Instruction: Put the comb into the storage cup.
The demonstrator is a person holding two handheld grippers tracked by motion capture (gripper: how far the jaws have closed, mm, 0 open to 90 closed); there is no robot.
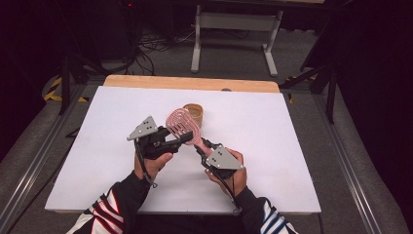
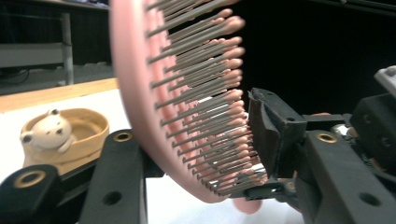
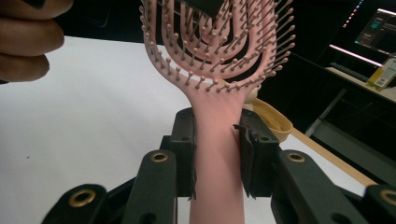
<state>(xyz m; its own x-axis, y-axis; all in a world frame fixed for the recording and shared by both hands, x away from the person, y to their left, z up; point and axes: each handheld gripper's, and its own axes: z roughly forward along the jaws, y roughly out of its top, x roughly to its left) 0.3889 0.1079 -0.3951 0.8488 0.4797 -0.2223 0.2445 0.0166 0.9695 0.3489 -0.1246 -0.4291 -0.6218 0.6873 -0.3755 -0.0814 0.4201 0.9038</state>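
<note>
Standing above the white table [image 1: 97,146], one pink vented hairbrush [image 1: 182,124] has its handle clamped between the right gripper [image 3: 217,154]'s closed jaws, while the left gripper [image 2: 201,154]'s jaws bracket the brush head, one pad against the bristle tips. Behind sits one tan bowl with a bear figure [image 2: 60,137].

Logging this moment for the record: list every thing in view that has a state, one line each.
pink hairbrush: lifted off the table, handle clamped, head between the other jaws.
right gripper: shut on the handle.
left gripper: jaws around the brush head, pads at its back and bristles.
tan bowl: upright on the table, bear figure inside.
</note>
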